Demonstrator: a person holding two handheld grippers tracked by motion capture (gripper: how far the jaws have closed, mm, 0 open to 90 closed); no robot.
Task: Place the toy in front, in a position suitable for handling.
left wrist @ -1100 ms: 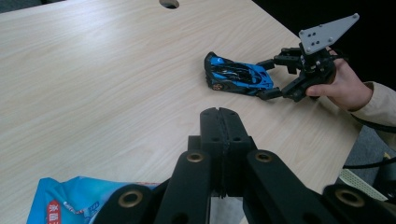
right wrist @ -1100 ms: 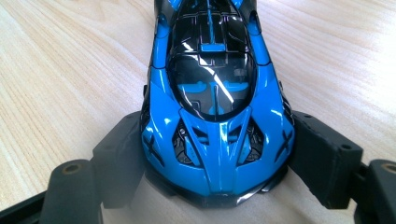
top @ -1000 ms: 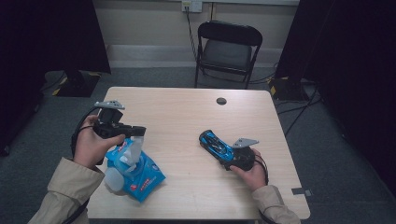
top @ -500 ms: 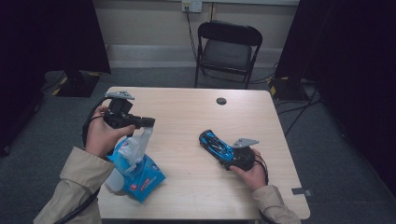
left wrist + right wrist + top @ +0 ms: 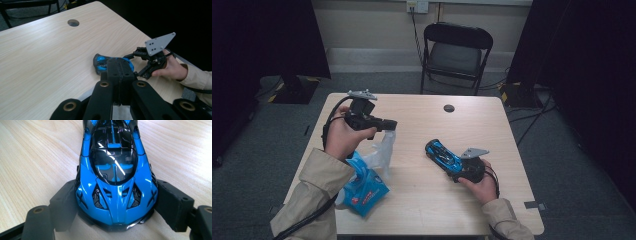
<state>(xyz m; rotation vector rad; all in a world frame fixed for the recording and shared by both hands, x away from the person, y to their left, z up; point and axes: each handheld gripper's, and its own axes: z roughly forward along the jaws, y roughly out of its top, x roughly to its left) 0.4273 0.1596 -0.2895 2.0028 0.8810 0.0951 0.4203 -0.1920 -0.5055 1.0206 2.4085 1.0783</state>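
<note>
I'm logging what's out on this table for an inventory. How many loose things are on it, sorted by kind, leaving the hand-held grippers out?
Blue toy cars: 1, the glossy blue and black toy car
Blue printed packs: 1, the blue plastic pack
Clear plastic wrappers or bags: 1, the thin clear plastic wrapper
Total: 3

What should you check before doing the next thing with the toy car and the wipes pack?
1. Right gripper clamped on the toy car: ok, a pad presses each side.
2. Car resting on the table: ok, apparently.
3. Left gripper shut on the wipe: ok, jaws closed and the sheet hangs from them.
4. Wipe free of the wipes pack: not ok, its lower end still meets the pack.
5. Pack held down: cannot tell; the left sleeve covers part of it.
</note>
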